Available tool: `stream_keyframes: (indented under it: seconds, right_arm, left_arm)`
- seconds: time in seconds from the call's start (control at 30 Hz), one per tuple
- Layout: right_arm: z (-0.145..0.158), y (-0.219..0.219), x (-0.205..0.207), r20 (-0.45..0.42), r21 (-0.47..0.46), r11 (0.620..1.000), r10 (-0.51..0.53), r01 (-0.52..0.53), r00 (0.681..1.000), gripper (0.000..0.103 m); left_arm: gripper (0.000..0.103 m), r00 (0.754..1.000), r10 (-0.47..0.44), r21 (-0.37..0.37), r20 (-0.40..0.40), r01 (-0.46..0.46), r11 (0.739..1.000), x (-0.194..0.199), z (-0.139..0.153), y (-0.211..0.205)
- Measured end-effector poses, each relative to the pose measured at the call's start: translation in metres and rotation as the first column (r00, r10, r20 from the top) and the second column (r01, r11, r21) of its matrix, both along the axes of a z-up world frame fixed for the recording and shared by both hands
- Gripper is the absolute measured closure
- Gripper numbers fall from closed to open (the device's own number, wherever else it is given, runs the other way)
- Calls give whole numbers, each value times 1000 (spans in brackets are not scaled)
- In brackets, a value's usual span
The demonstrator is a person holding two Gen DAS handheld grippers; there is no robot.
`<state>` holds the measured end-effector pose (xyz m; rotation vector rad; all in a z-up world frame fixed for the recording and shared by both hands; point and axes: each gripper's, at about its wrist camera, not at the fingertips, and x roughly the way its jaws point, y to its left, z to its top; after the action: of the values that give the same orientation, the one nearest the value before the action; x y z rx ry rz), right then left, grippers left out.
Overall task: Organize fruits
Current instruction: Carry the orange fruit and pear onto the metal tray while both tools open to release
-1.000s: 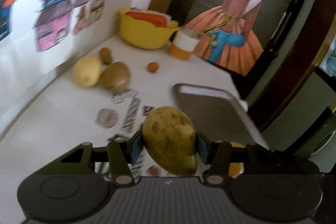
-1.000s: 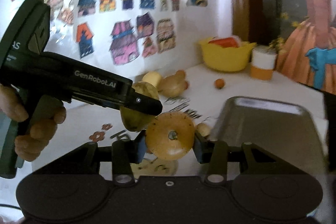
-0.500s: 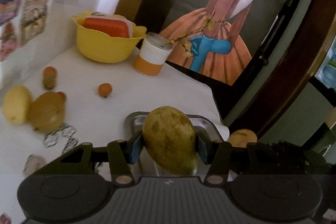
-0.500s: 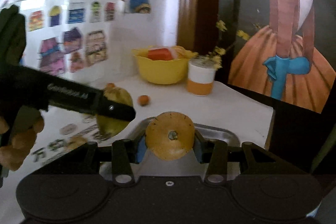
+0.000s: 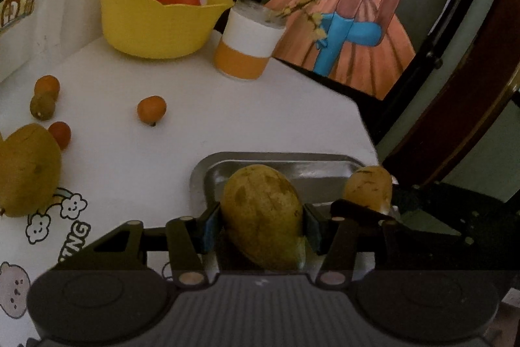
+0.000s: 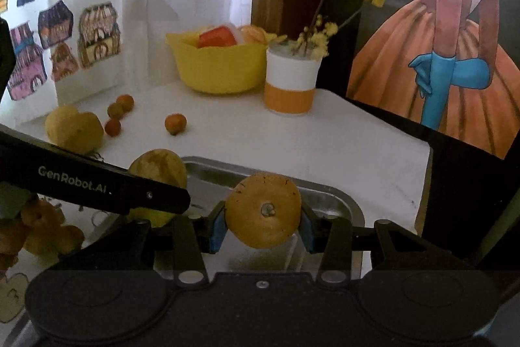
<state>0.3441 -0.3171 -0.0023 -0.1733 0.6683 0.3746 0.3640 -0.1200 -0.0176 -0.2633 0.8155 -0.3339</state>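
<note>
A: The fingers [image 5: 213, 225] of the left gripper [image 5: 261, 225] are closed against the flanks of a green-yellow mango [image 5: 263, 217], which is held just above the near end of the metal tray [image 5: 292, 160]. How should the release be handled?

B: The mango should be lowered until its underside is borne by the tray floor, and only then should the grip be eased; otherwise a roll toward the rim is to be expected.

A: And the other side?

B: The right gripper [image 6: 262, 225] is seen clamped on a round orange-yellow fruit [image 6: 263, 210], stem end facing the camera, also over the tray. The two fruits are carried close together, so they should be set down apart, one at each end, so that neither is knocked.

A: What is left outside the tray?

B: A large yellow fruit [image 6: 74, 129] and several small orange fruits [image 6: 175, 123] lie on the white surface [image 6: 292, 139] near the wall. A yellow bowl [image 6: 221, 67] and a flower cup [image 6: 291, 83] stand farther back and need not be disturbed.
</note>
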Motion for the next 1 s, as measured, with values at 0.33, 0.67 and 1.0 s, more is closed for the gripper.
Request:
stream_keyframes:
  seconds: [0.33, 0.67, 1.0]
  right_arm:
    - [-8, 6, 3, -41, -38, 999, 12, -14, 999, 55]
    - [12, 4, -25, 47, -48, 999, -22, 25, 999, 28]
    - [60, 1, -100, 182, 58, 996, -82, 72, 980, 1]
  left_arm:
    - [45, 1000, -9, 8, -30, 9, 1000, 2, -3, -6]
    - [25, 1000, 19, -12, 16, -19, 1000, -16, 18, 6]
    - [1, 980, 70, 9, 184, -73, 997, -77, 65, 27]
